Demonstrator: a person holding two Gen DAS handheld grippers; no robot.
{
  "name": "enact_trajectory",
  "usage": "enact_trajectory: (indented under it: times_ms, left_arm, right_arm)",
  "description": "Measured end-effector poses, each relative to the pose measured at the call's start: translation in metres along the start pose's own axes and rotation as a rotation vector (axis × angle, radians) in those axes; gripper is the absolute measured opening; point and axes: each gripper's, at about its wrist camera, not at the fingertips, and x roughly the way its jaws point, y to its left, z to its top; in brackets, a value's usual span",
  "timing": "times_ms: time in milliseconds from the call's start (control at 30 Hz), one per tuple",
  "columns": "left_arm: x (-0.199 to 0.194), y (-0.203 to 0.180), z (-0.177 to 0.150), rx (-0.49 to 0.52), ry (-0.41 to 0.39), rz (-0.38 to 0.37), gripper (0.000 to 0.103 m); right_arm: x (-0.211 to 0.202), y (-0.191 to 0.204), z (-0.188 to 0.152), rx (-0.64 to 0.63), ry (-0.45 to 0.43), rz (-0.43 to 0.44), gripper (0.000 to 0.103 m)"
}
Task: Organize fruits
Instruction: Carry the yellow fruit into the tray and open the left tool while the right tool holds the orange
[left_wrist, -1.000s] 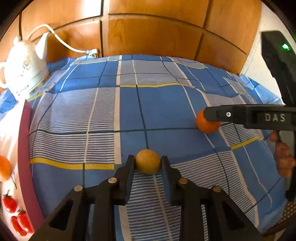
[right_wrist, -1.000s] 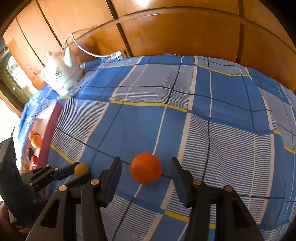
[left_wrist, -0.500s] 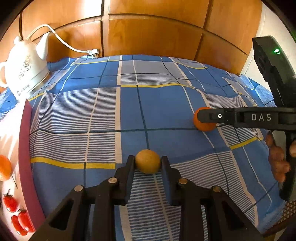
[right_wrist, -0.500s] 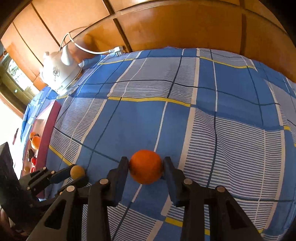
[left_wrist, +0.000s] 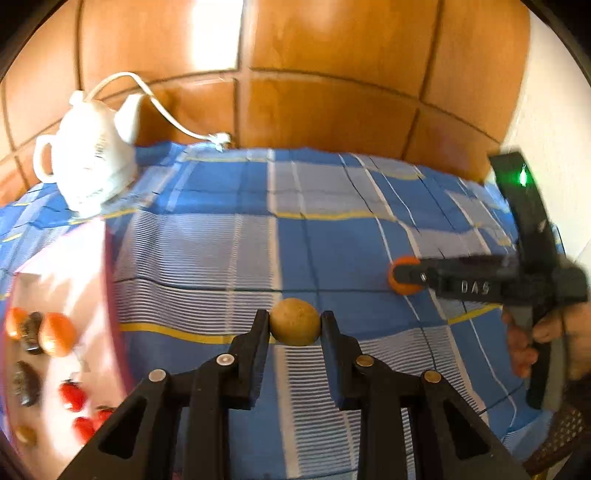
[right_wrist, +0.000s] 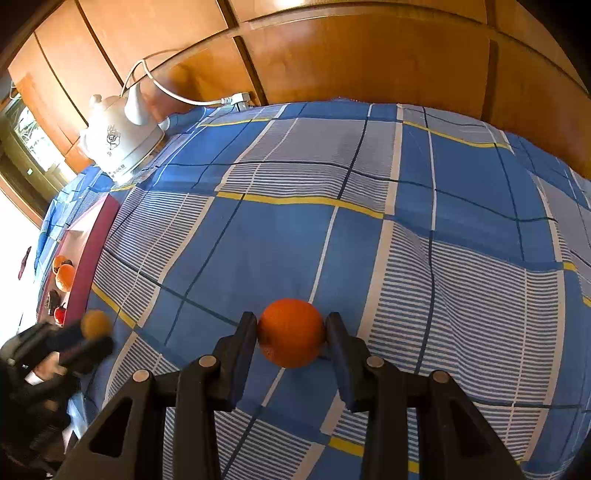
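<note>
Home: checked tablecloth (right_wrist: 369, 240), kettle (right_wrist: 122, 144), wood cabinets (right_wrist: 369, 59)

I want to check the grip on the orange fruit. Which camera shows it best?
The right wrist view: the orange sits sharp and central, pressed between the right gripper pads. The left wrist view shows only a blurred sliver of it behind that gripper's finger.

Blue checked cloth (right_wrist: 369, 240), white kettle (right_wrist: 118, 144), orange fruit (right_wrist: 291, 332).

Kettle (left_wrist: 88, 166): set at the far left of the tablecloth (left_wrist: 229, 236), against the wall.
Tray (left_wrist: 59, 280): laid left, before the kettle.
Small fruits (left_wrist: 55, 332): placed in the tray.
</note>
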Motion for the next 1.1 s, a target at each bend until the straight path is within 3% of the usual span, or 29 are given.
enact_trajectory:
  times_ms: [167, 267, 500, 900, 1000, 1100]
  left_arm:
    - [-0.037, 0.036, 0.005, -0.076, -0.067, 0.094, 0.028]
    - [-0.055, 0.060, 0.005, -0.114, -0.101, 0.188, 0.028]
    - [-0.071, 0.110, -0.006, -0.191, -0.090, 0.302, 0.028]
    - [-0.081, 0.177, -0.047, -0.309, -0.062, 0.366, 0.028]
    - [-0.082, 0.193, -0.054, -0.365, -0.049, 0.350, 0.028]
    - [-0.085, 0.215, -0.059, -0.464, -0.041, 0.283, 0.028]
  right_arm:
    - [-0.001, 0.006, -0.002, -0.042, -0.017, -0.027, 0.039]
    - [-0.001, 0.008, -0.003, -0.056, -0.024, -0.036, 0.039]
    - [-0.003, 0.014, -0.006, -0.088, -0.032, -0.070, 0.039]
    - [-0.001, 0.026, -0.007, -0.133, -0.027, -0.134, 0.039]
    - [0.000, 0.028, -0.006, -0.143, -0.020, -0.151, 0.039]
    - [0.000, 0.032, -0.006, -0.148, -0.016, -0.173, 0.039]
